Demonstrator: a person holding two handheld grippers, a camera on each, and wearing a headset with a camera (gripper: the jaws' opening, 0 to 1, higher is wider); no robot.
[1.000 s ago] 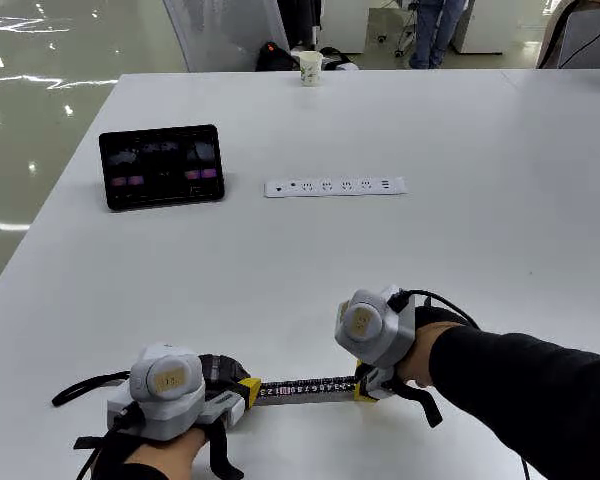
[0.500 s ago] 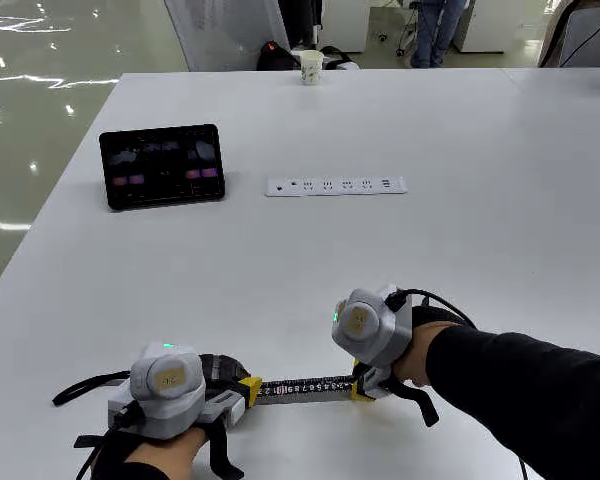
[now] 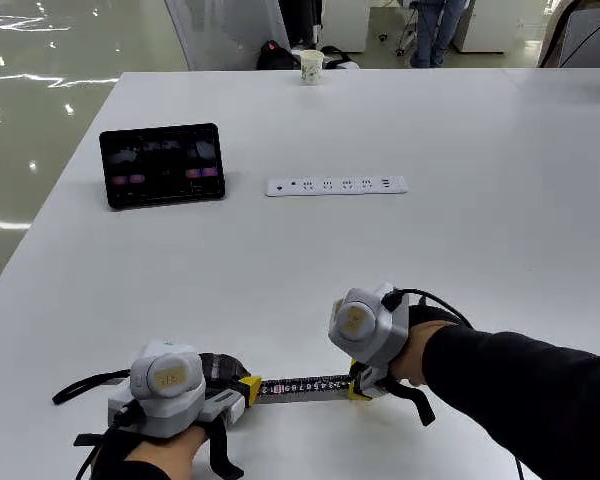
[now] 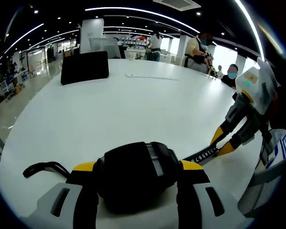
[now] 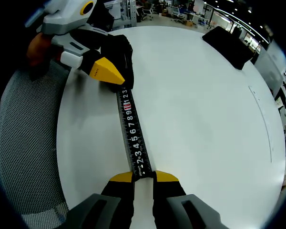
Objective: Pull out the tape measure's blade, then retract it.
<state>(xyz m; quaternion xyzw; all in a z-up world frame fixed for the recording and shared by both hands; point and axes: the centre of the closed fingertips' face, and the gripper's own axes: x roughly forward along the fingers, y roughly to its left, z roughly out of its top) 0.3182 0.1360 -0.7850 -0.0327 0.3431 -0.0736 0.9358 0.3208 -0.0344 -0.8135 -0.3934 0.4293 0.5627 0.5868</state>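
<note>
The only writing that can be read stands on the tape measure's blade (image 5: 132, 129). In the right gripper view, black numerals run along it in order: 2, 3, 4, 5, 6, 7, 8, 9. Next comes a mark in red whose digits are too small to be sure of, then 1, 2, 3 in black close to the case (image 5: 118, 50). Fine graduation lines edge the numerals. In the left gripper view and the head view the same row of digits shows but is too small to read singly. The tablet (image 3: 162, 165) shows purple patches without legible words, and the paper cup (image 3: 311, 67) bears a greenish print that cannot be made out.
</note>
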